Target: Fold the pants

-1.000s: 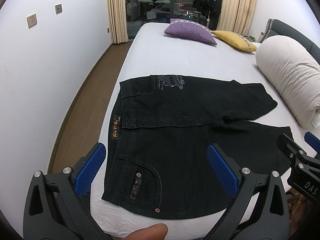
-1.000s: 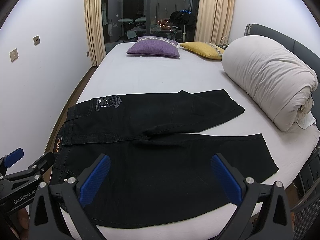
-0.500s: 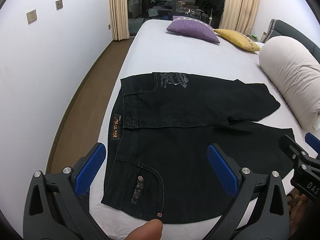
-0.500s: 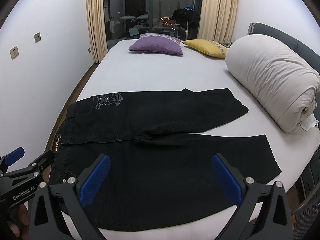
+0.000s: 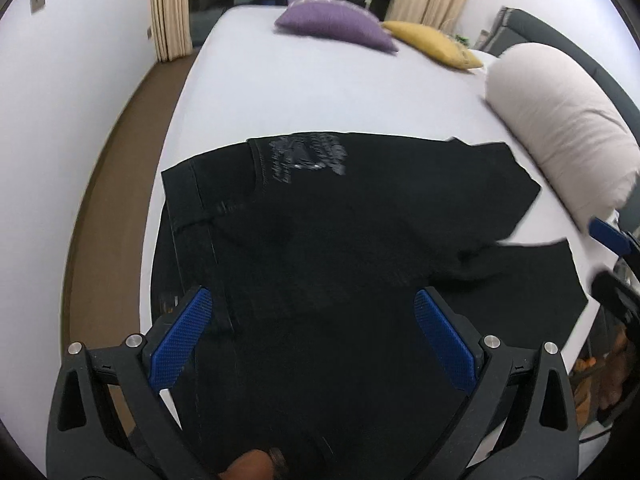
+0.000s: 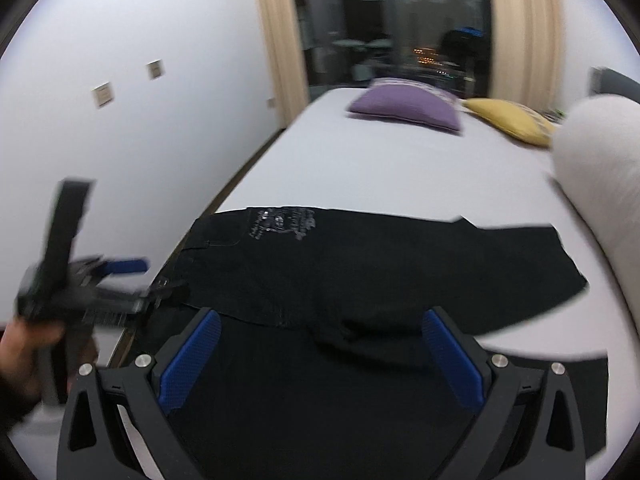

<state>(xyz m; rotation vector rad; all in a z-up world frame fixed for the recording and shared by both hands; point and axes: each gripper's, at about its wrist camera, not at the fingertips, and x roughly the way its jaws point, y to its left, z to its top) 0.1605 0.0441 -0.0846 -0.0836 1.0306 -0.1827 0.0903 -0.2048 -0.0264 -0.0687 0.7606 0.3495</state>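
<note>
Black pants (image 5: pixel 320 232) lie flat on the white bed (image 5: pixel 320 92), waistband to the left, both legs pointing right. They also show in the right wrist view (image 6: pixel 380 264). My left gripper (image 5: pixel 312 336) is open, low over the near side of the pants by the waistband. My right gripper (image 6: pixel 320 352) is open, low over the near leg around the crotch. In the right wrist view the left gripper (image 6: pixel 120 284) shows at the left by the waistband. Both views are blurred.
A rolled white duvet (image 5: pixel 560 128) lies along the bed's right side. A purple pillow (image 5: pixel 332 26) and a yellow pillow (image 5: pixel 432 42) sit at the far end. A white wall and brown floor (image 5: pixel 120 168) run along the left.
Both grippers have moved forward and down towards the pants, which now fill more of each view. The right view has swung left. The pants have not moved.
</note>
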